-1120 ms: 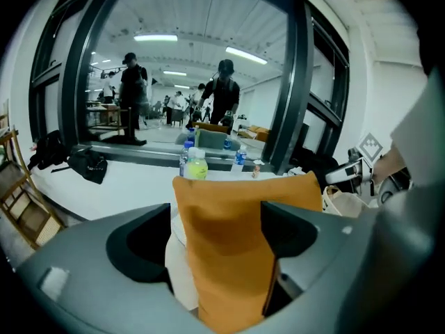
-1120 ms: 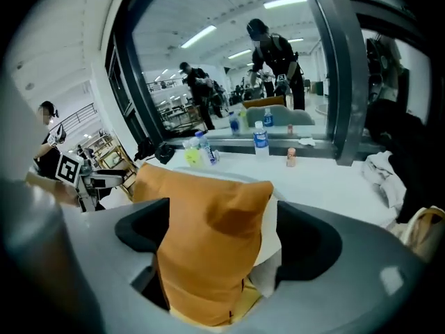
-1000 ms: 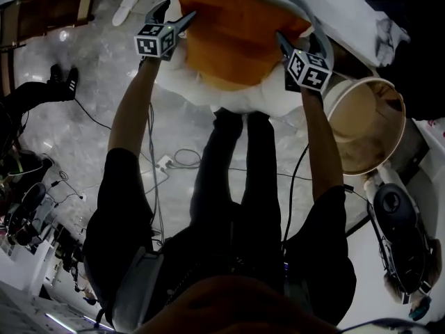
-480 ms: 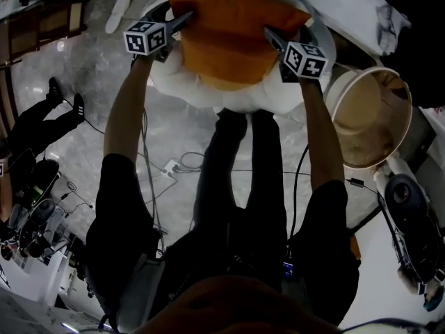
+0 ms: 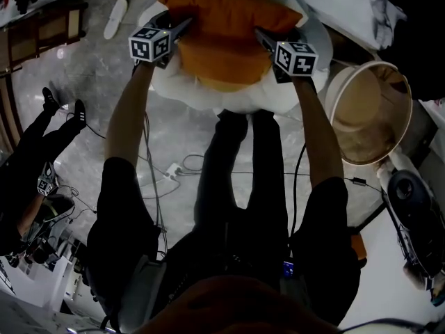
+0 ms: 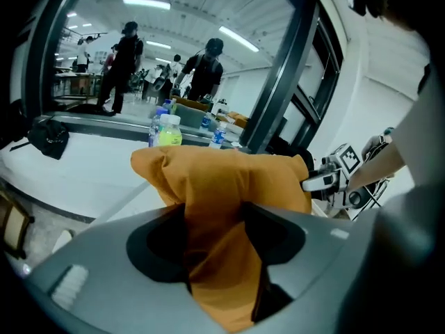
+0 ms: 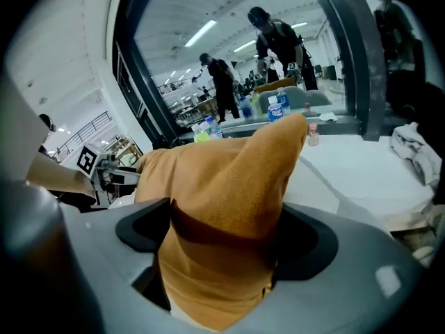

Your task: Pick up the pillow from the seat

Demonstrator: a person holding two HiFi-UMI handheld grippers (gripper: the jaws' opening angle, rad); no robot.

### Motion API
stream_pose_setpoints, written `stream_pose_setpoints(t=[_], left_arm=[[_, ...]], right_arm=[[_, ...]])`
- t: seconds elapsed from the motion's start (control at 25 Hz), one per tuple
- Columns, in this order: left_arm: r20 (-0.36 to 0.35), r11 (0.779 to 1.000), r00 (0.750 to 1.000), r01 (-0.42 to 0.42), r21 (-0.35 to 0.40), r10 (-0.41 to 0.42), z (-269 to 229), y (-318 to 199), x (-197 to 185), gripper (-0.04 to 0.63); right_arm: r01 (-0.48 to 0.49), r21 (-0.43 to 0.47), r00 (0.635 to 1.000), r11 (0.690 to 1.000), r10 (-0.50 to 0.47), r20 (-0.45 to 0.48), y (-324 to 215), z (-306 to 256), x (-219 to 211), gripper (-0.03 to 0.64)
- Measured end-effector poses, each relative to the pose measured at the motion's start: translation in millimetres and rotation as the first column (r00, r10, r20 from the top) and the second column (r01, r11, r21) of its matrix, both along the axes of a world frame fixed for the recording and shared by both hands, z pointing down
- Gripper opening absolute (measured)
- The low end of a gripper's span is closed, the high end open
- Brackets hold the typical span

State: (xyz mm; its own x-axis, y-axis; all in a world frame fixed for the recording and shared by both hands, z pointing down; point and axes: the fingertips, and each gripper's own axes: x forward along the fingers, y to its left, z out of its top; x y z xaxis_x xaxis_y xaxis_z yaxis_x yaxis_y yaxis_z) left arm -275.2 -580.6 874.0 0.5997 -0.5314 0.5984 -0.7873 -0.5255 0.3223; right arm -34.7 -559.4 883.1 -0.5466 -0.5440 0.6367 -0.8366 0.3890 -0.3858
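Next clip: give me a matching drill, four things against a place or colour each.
1 pillow
2 left gripper
3 right gripper
4 round tub

A beige, right of the seat
B orange, on the white seat
C on the pillow's left corner
D on the pillow's right corner

Pairs: 1-B, 2-C, 3-D, 4-A. Both grippers' jaws are closing, pillow fabric between them.
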Motion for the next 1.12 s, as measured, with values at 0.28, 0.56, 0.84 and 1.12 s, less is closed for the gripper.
stream_pose_setpoints(t=[0.28, 0.56, 0.84, 1.12], left_arm=[[0.08, 0.998, 0.997, 0.016, 0.059, -0.021, -10.4, 22.5, 4.6, 0.219], [0.134, 0.993, 0.99, 0.024, 0.112, -0.039, -24.7, 57.9, 12.9, 0.195], [0.164, 0.992, 0.984, 0.044, 0.122, -0.064, -35.1, 82.6, 9.9, 0.184], [0.171, 0.989, 0.984, 0.019, 0.15, -0.045, -61.3, 91.9, 22.9, 0.179]], right_arm=[[-0.015, 0.002, 1.0, 1.0, 0.015, -0.025, 29.8, -11.7, -1.0, 0.402], [-0.005, 0.02, 0.998, 1.0, 0.006, -0.067, 70.7, -21.6, 3.5, 0.405], [0.021, -0.018, 0.996, 1.0, -0.023, -0.086, 89.5, -28.2, -1.8, 0.382], [0.009, 0.007, 0.996, 1.0, -0.008, -0.085, 98.1, -46.8, 8.5, 0.373]])
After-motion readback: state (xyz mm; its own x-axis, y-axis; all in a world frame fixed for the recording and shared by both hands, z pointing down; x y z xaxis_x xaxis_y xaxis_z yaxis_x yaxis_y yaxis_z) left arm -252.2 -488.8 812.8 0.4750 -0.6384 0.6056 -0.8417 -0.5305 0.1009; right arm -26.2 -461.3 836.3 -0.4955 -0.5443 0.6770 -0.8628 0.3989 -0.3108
